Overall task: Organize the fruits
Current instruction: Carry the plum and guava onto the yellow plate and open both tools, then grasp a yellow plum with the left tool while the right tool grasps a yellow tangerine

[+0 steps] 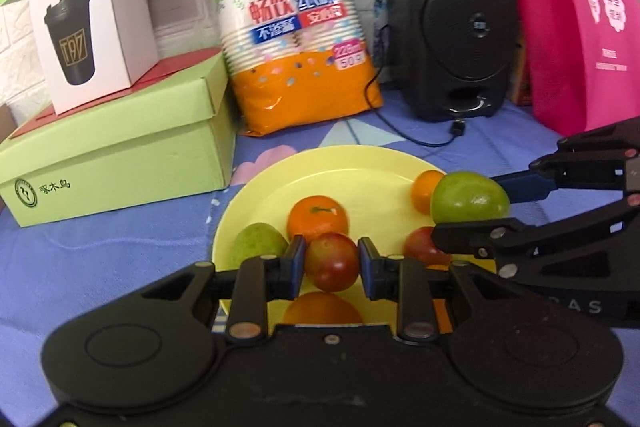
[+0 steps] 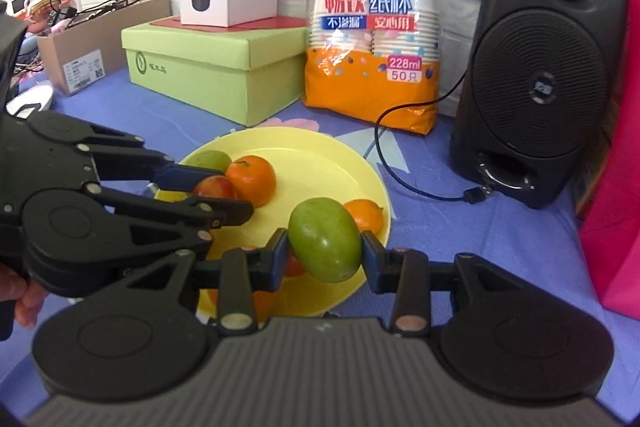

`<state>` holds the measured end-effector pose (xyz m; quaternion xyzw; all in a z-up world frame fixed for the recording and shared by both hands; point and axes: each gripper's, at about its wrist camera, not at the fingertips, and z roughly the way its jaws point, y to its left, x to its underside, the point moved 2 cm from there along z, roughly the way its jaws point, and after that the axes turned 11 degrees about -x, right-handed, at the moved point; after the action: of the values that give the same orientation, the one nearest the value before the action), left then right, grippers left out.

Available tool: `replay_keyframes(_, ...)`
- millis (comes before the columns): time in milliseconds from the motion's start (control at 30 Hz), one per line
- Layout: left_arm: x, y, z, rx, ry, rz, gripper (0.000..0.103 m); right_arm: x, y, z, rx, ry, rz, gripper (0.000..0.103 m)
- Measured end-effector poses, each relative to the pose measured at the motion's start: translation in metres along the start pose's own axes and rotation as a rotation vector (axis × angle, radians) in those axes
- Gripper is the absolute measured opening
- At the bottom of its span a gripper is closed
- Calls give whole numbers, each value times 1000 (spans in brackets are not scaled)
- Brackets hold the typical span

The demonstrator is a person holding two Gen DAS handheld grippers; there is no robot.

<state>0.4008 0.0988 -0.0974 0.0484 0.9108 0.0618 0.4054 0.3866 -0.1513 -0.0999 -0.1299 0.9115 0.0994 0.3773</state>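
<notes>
Hovering over a yellow plate (image 1: 360, 163) of fruit, the left gripper (image 1: 331, 262) is clamping a red plum (image 1: 332, 261) while the right gripper (image 2: 325, 254) is pinching a green mango (image 2: 325, 245).

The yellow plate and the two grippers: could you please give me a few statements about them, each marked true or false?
1. The left gripper holds a red fruit. True.
2. The right gripper is empty. False: it is shut on a green fruit.
3. The yellow plate sits on a blue cloth. True.
4. The speaker is white. False: it is black.
</notes>
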Motion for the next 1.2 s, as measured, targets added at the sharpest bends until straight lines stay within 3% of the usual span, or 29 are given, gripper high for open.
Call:
replay_keyframes(267,-5,3,0,-1,-2,-19,45,-5,-1,1,6,5,-16,39)
replay_keyframes(367,-8,2,-12,-25,-27,-12,62,-4,-1,-11,-2,-12,-14,40)
replay_keyframes(433,-9,1,-26,-93,-51,-2,93,-2,-1,-23,-2,-34,-16,44)
replay_keyframes(500,-8,1,-46,-80,-96,5,98,1,0,-40,-2,-62,-21,54)
replay_keyframes(667,8,-9,-90,-46,-157,29,101,22,5,-86,-11,-126,-24,54)
replay_keyframes(867,55,-26,-123,14,-148,33,103,71,5,-131,-2,-160,40,60)
replay_keyframes(1033,98,-44,-141,77,-114,26,103,122,7,-152,-9,-149,139,67)
replay_keyframes(1200,115,-72,-143,58,-126,99,103,161,16,-150,-28,-102,212,67)
